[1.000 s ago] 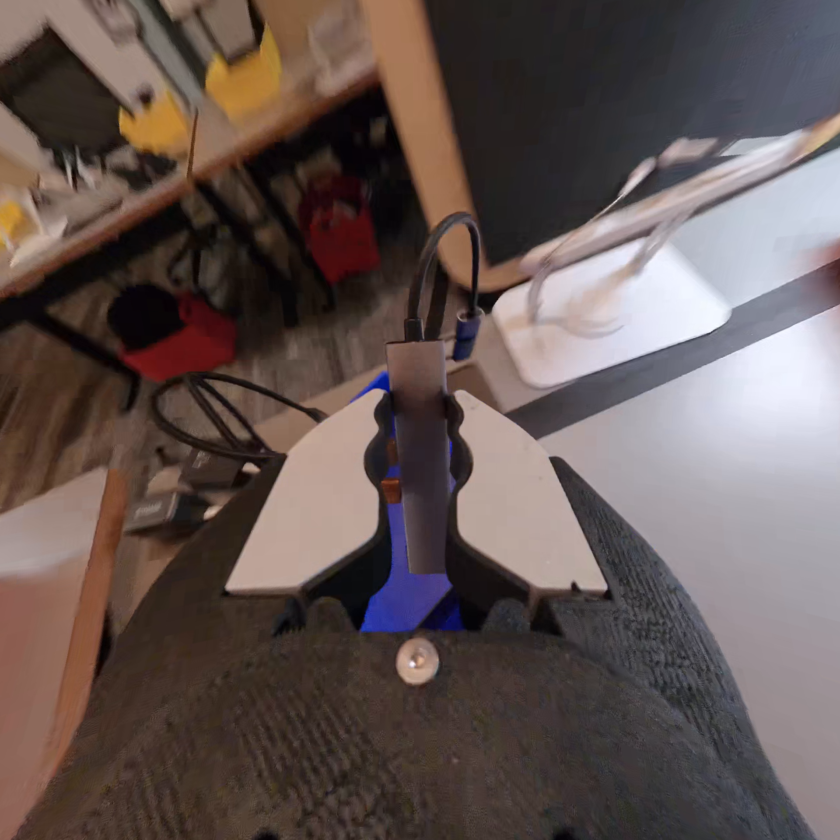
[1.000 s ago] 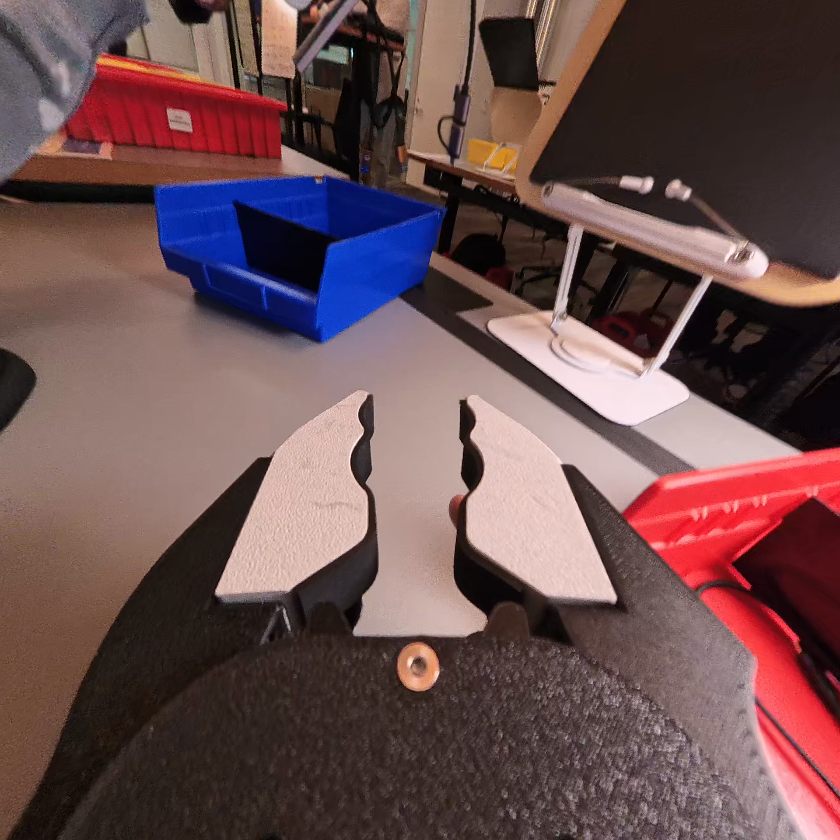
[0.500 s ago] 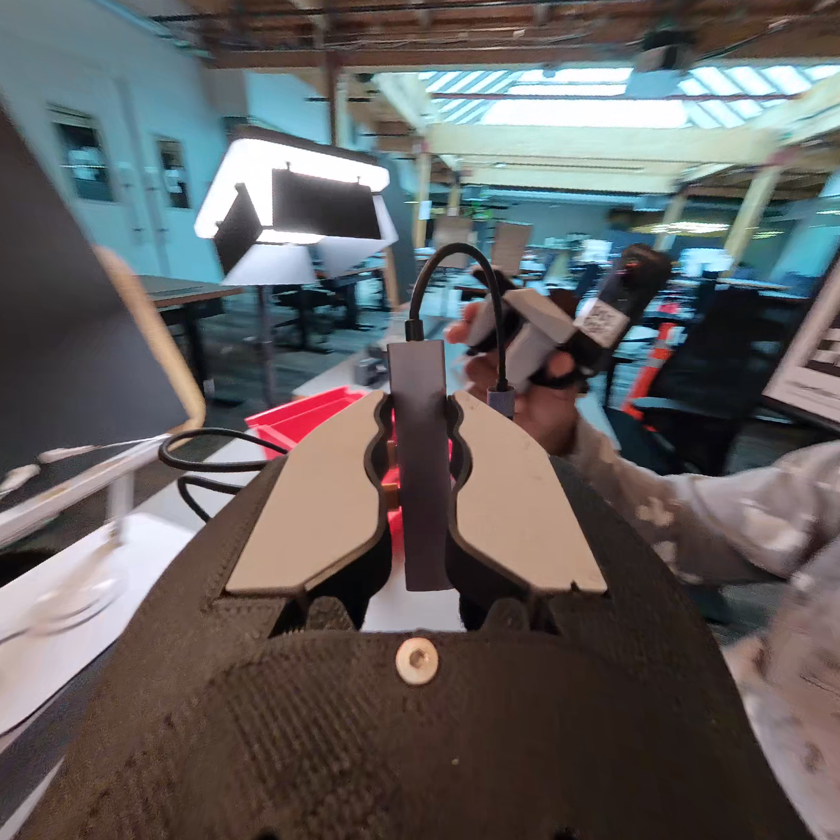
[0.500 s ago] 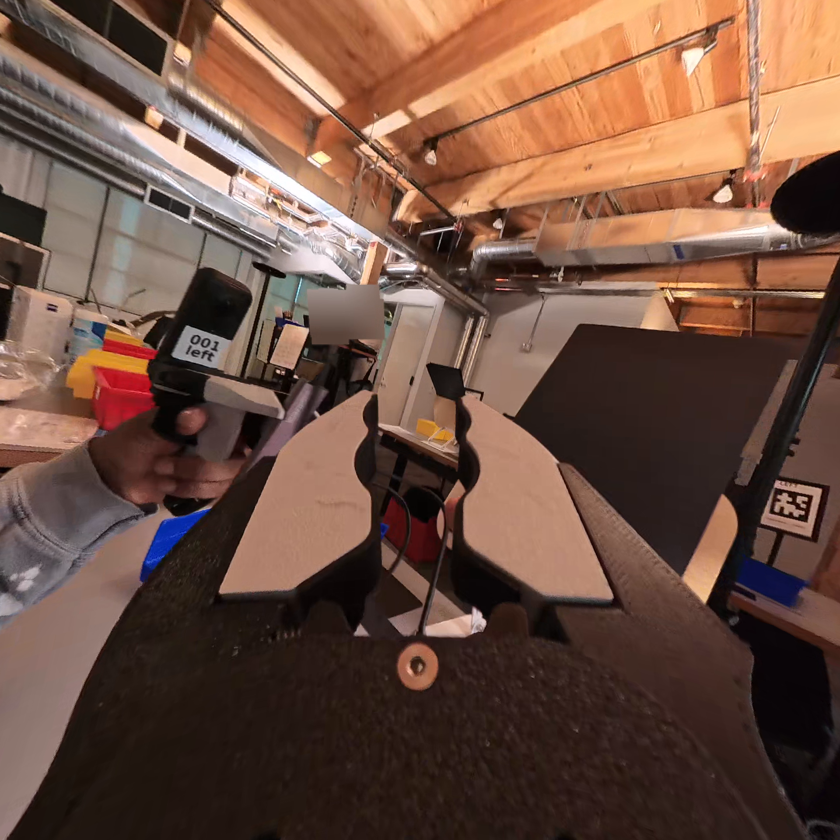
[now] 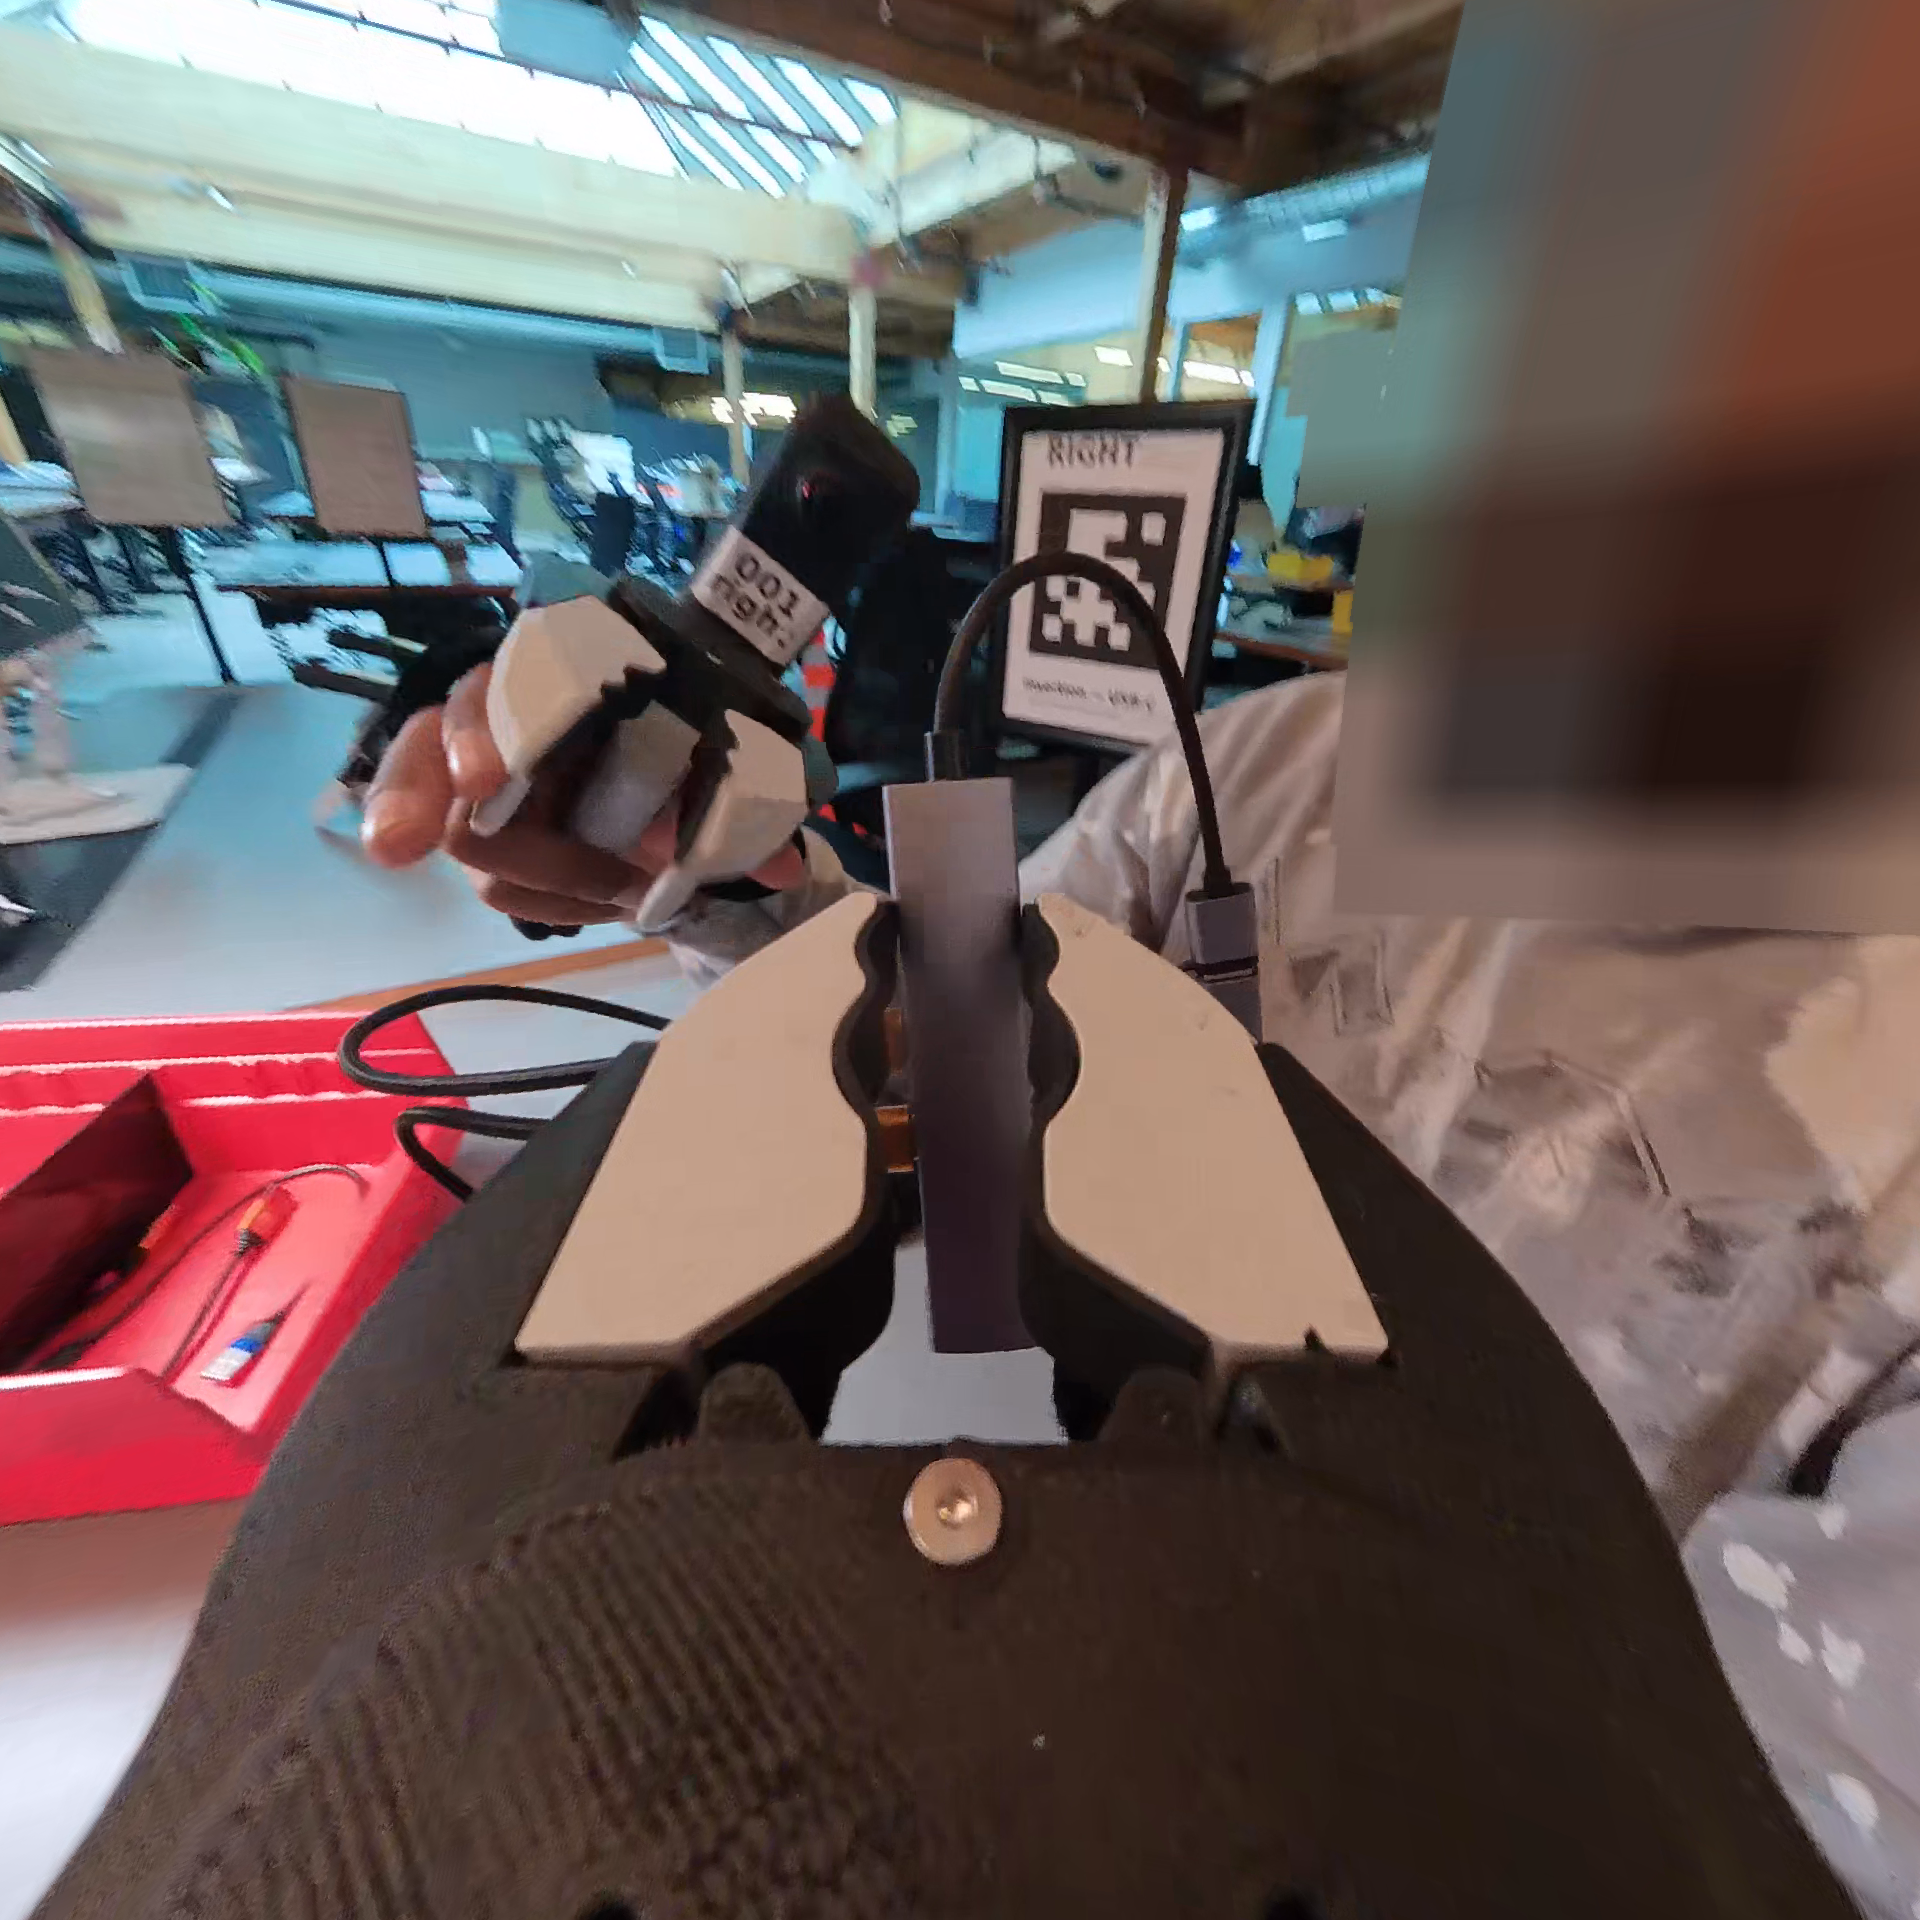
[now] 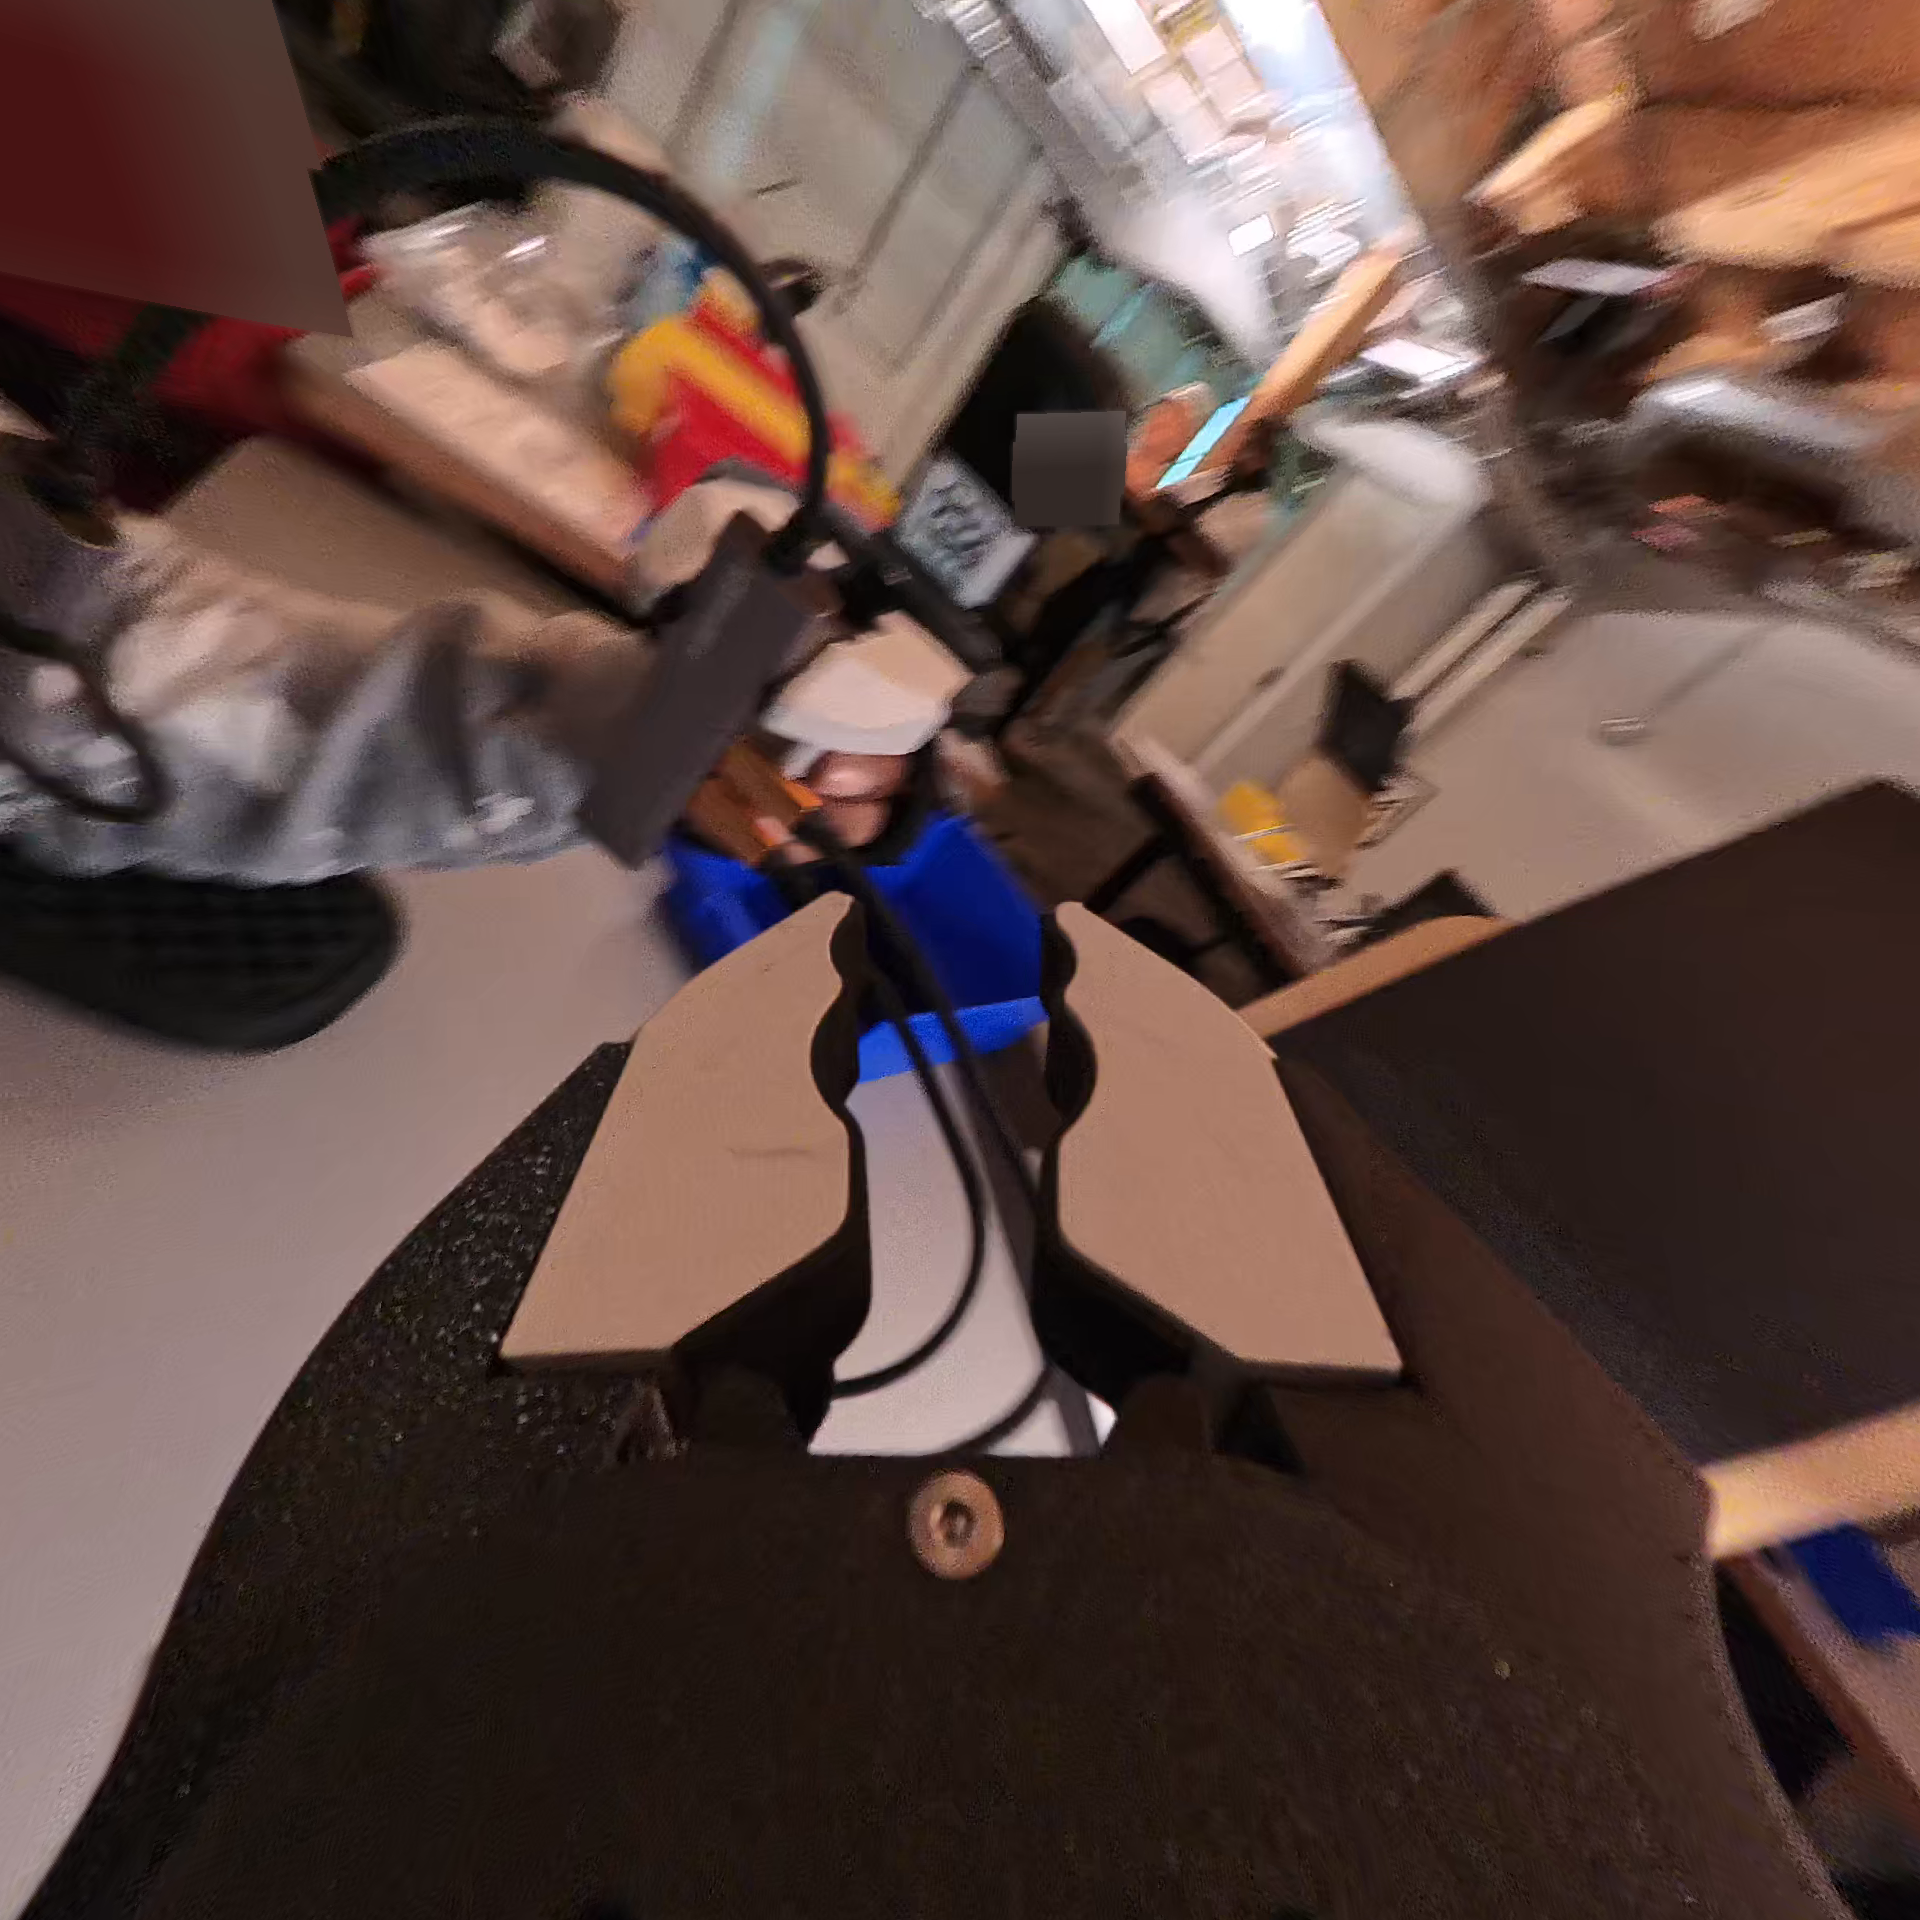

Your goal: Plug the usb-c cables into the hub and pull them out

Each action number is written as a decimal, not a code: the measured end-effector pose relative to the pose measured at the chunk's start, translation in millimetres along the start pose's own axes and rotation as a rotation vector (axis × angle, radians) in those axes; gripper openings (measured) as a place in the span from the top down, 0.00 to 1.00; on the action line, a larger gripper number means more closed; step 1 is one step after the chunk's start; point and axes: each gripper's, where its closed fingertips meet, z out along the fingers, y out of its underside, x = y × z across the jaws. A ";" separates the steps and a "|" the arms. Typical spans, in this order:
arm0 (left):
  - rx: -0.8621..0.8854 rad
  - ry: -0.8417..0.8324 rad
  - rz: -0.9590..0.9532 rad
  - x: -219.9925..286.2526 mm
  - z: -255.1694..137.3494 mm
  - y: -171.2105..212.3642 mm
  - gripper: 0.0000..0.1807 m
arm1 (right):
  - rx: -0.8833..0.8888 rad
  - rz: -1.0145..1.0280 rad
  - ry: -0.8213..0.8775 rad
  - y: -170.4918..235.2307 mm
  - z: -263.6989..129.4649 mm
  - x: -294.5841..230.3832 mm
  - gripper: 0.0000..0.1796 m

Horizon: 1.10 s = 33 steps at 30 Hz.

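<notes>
Your left gripper (image 5: 956, 925) is clenched on the hub (image 5: 961, 1039), a slim grey bar standing upright between the fingers, its top end clear above the fingertips. The hub's own short black lead (image 5: 1081, 623) loops up from that top end and drops to a grey plug (image 5: 1224, 930) hanging just beside the right-hand finger. Two orange-tipped plugs (image 5: 896, 1081) sit in the hub's left edge, tucked in the gap by the left finger.

Your right gripper (image 6: 951, 914) is released, fingers apart with nothing between the pads; a black cable (image 6: 961, 1195) runs along the table (image 6: 208, 1143) under the gap. In the left wrist view that same gripper is held up in your hand (image 5: 468, 821), left of the hub and behind it, not touching it.

From the right wrist view, blurred: the hub (image 6: 696, 717) hangs tilted ahead of the fingers, orange plugs on its lower side, a blue bin (image 6: 956, 904) behind it.

On the table to the left in the left wrist view, a red bin (image 5: 208, 1392) holds small cables; black cable (image 5: 499, 1039) coils on its near edge.
</notes>
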 end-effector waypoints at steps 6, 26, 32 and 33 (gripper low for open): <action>-0.117 0.093 0.005 9.1 25.3 24.1 0.87 | -0.058 0.011 -0.267 16.9 24.1 -54.5 0.81; -0.353 -0.598 0.159 -82.6 -13.8 49.1 0.84 | -0.152 0.478 -0.291 66.6 8.8 -20.9 0.96; -0.373 -0.590 0.227 -78.0 -8.8 47.3 0.93 | -0.066 0.625 -0.335 46.6 8.2 -19.2 0.96; -0.363 -0.606 0.229 -78.5 -9.4 43.5 0.94 | -0.048 0.647 -0.324 44.0 8.9 -16.1 0.96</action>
